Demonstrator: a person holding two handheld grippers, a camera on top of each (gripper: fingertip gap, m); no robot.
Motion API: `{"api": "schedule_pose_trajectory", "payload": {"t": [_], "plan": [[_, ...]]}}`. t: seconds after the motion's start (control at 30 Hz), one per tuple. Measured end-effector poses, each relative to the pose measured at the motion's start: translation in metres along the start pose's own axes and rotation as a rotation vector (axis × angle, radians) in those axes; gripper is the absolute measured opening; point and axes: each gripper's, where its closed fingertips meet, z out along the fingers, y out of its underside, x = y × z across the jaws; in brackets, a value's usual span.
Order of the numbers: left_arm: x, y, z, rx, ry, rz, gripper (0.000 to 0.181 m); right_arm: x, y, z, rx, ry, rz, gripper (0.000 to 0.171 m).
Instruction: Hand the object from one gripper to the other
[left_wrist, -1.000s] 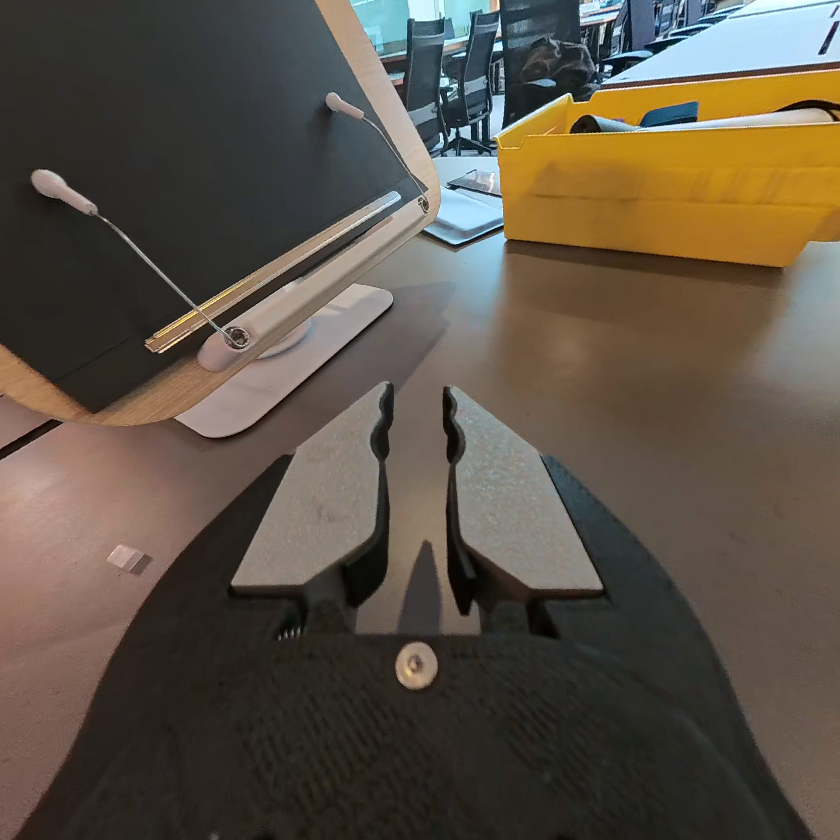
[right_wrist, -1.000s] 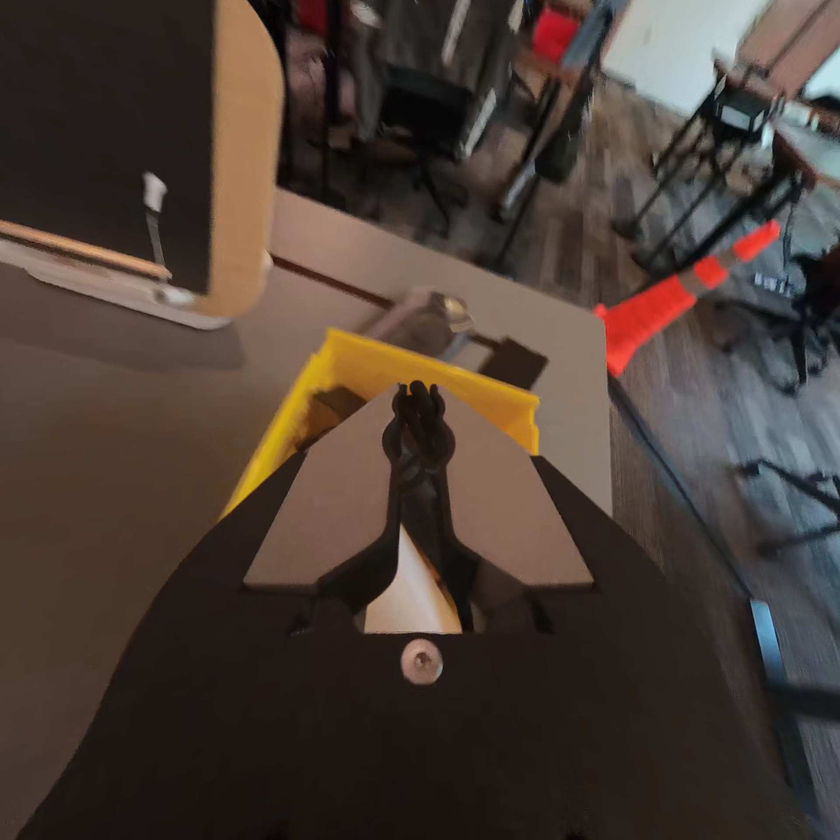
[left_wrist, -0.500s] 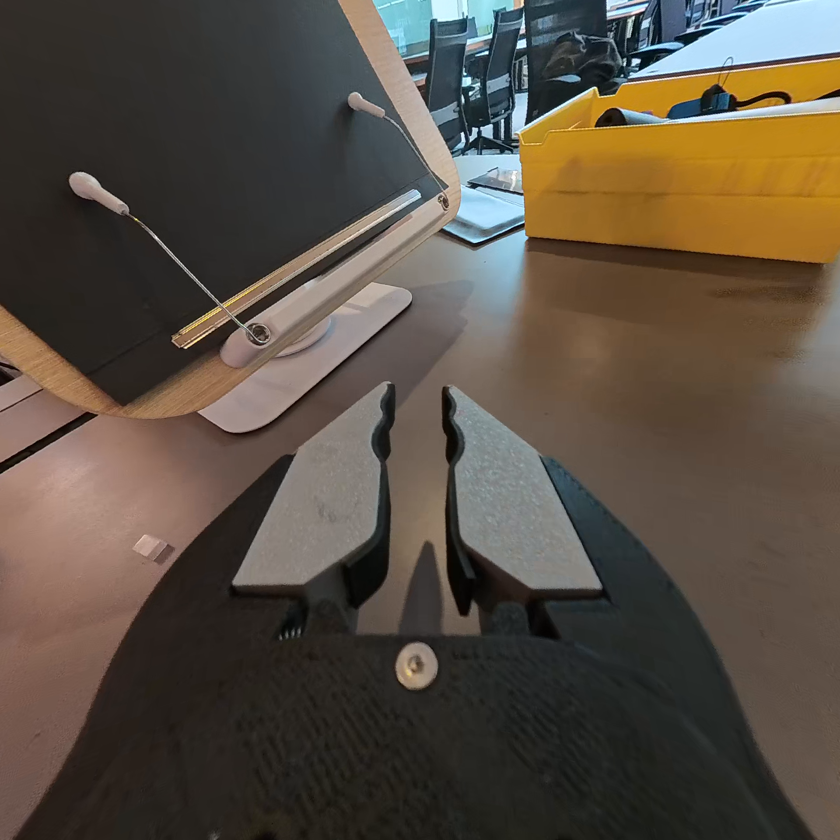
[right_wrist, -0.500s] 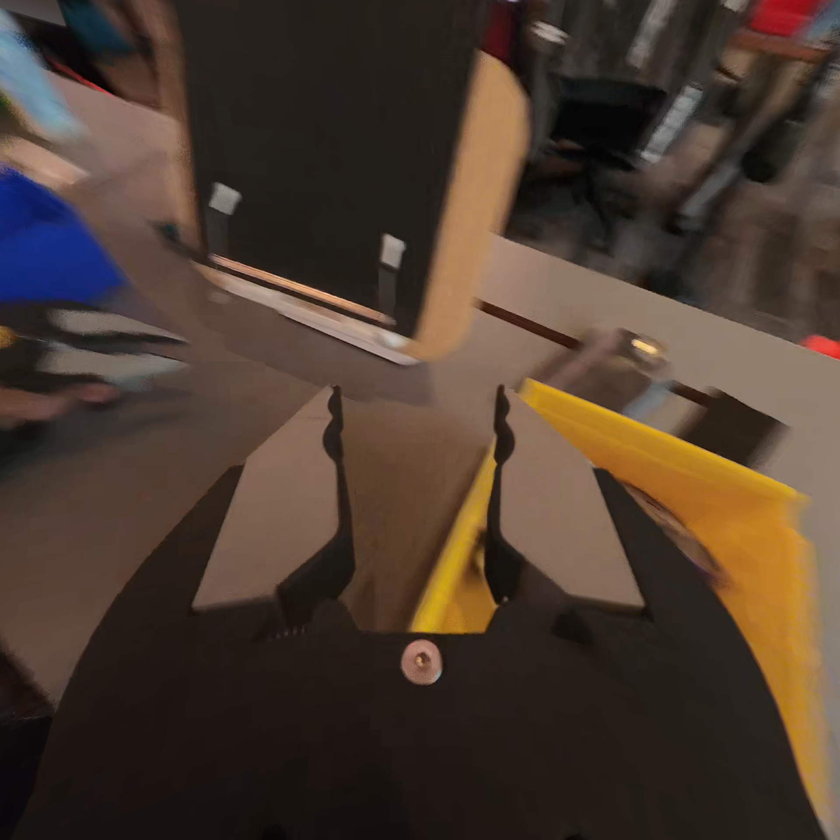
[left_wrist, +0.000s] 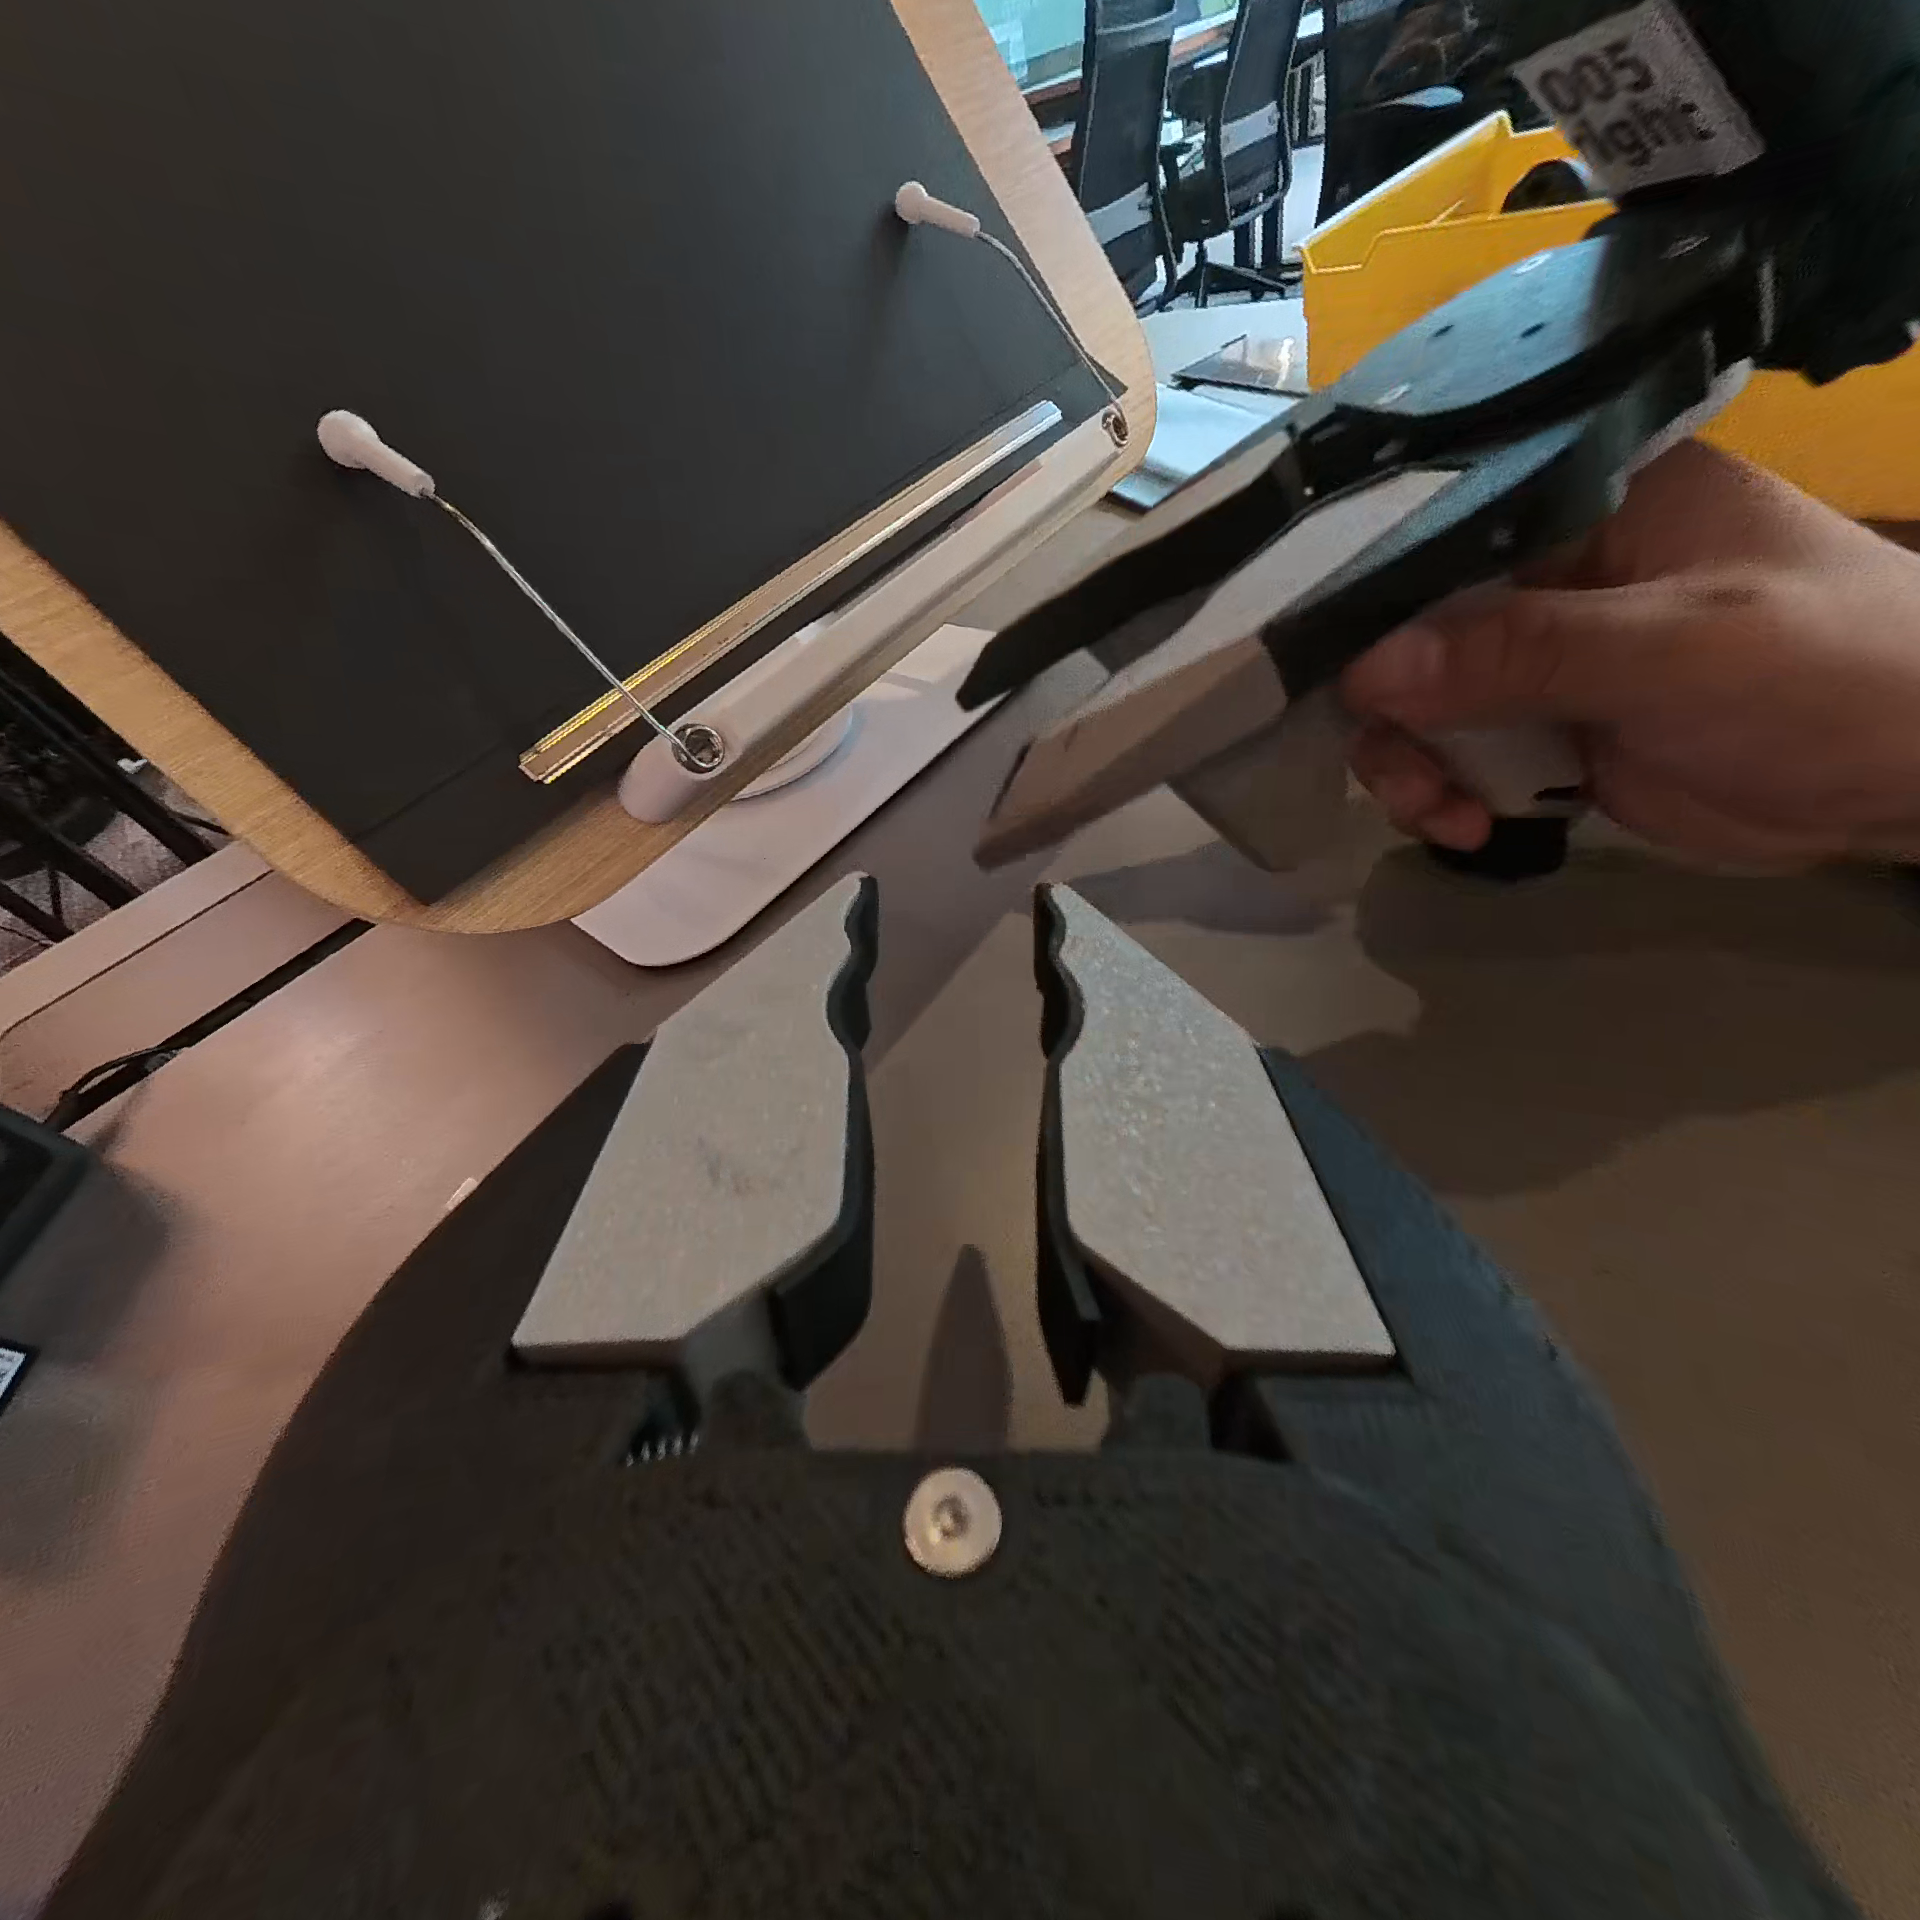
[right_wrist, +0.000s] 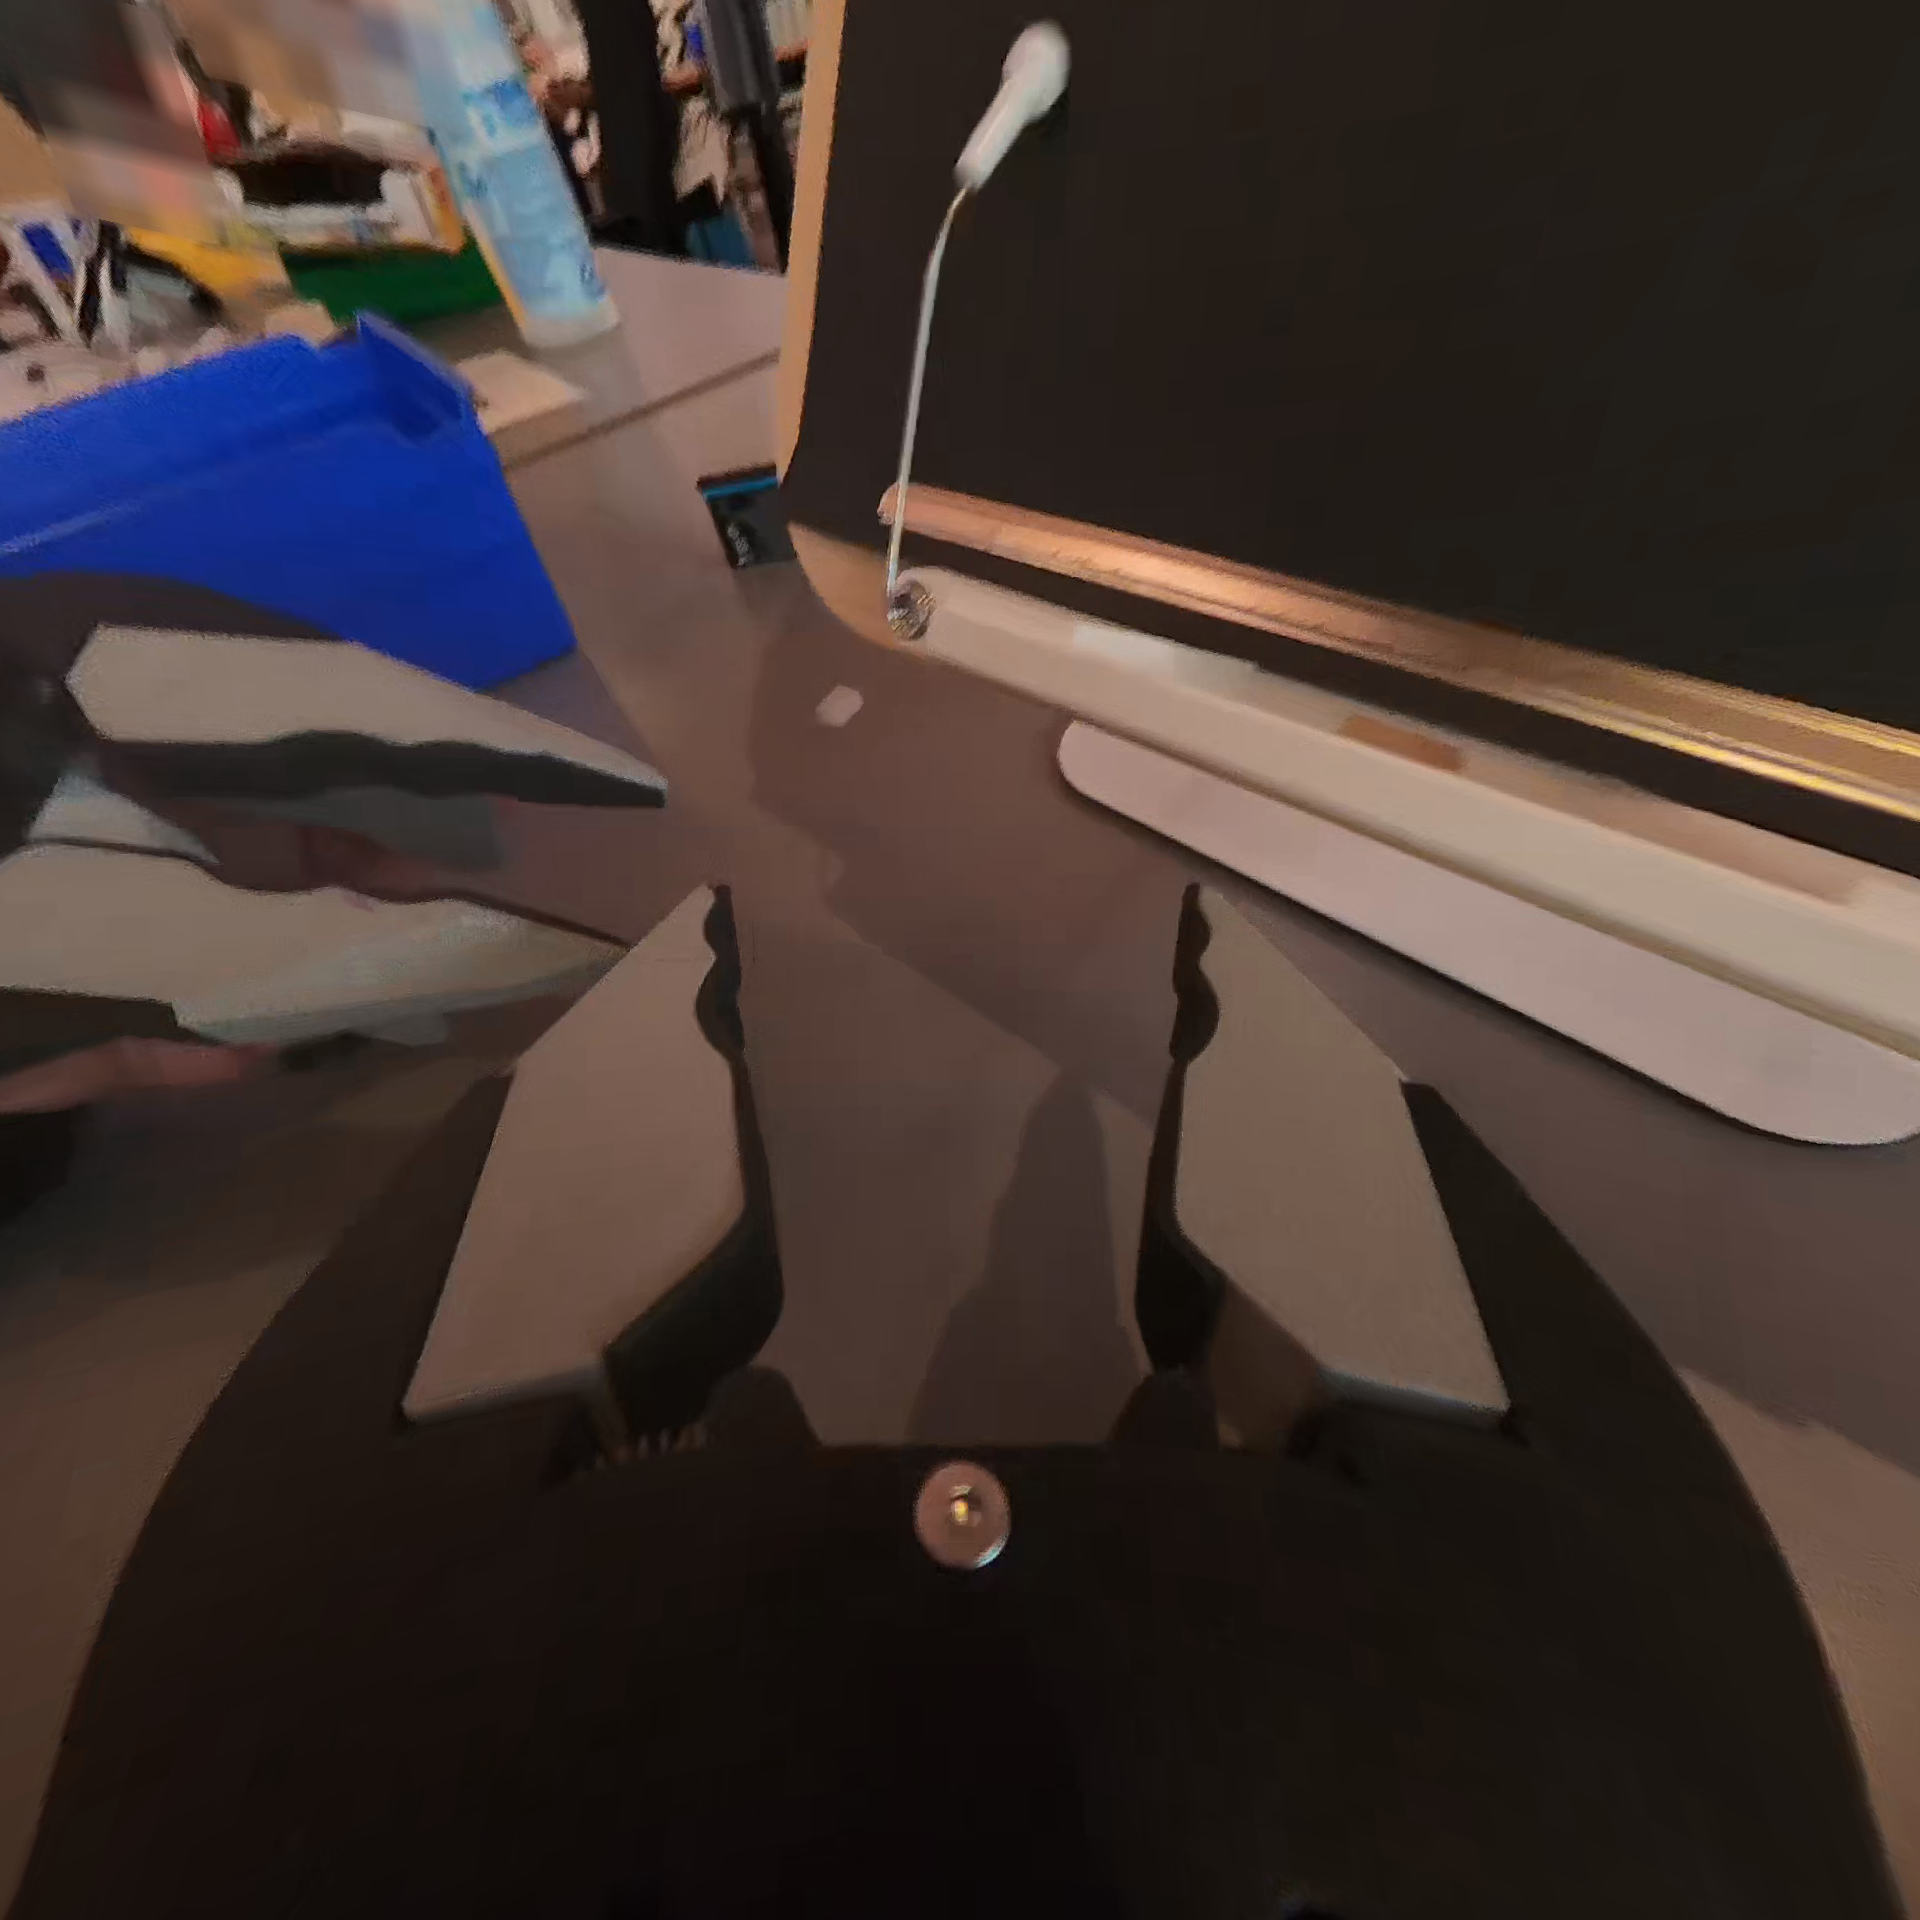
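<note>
My left gripper (left_wrist: 951, 935) is open by a narrow gap and empty, low over the brown table (left_wrist: 1610, 1195). My right gripper (right_wrist: 954, 935) is wide open and empty. It also shows in the left wrist view (left_wrist: 971, 774), held by a hand (left_wrist: 1662, 686), just ahead and to the right of my left fingertips. The left gripper shows in the right wrist view (right_wrist: 644, 868) at the left, blurred. The two grippers point toward each other at an angle and stay apart. No object sits between either pair of fingers.
A tilted black book stand (left_wrist: 520, 364) with a wood edge and white base (left_wrist: 758, 852) stands close ahead; it fills the right of the right wrist view (right_wrist: 1455, 312). A yellow bin (left_wrist: 1382, 270) is at the back right. A blue bin (right_wrist: 260, 520) sits at the left.
My right gripper went from shut over the yellow bin to wide open, then swung left to the book stand, near the left gripper. The left gripper kept its narrow gap.
</note>
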Motion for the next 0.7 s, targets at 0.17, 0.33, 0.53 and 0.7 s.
{"api": "schedule_pose_trajectory", "payload": {"t": [0.17,0.33,0.53,0.7], "plan": [[0.003,0.004,0.003,-0.015,0.019,-0.007,0.027,-0.008,0.01,0.002,-0.053,-0.014,-0.079,0.078],[0.012,-0.013,-0.012,0.053,0.021,-0.049,0.029,-0.014,0.015,0.003,-0.082,-0.019,-0.133,0.077],[0.035,-0.049,-0.094,-0.064,0.172,-0.035,0.038,-0.019,0.017,0.002,-0.096,-0.036,-0.154,0.077],[-0.055,-0.047,-0.198,-0.334,0.032,0.098,0.038,-0.023,0.02,0.002,-0.115,-0.053,-0.163,0.073]]}}
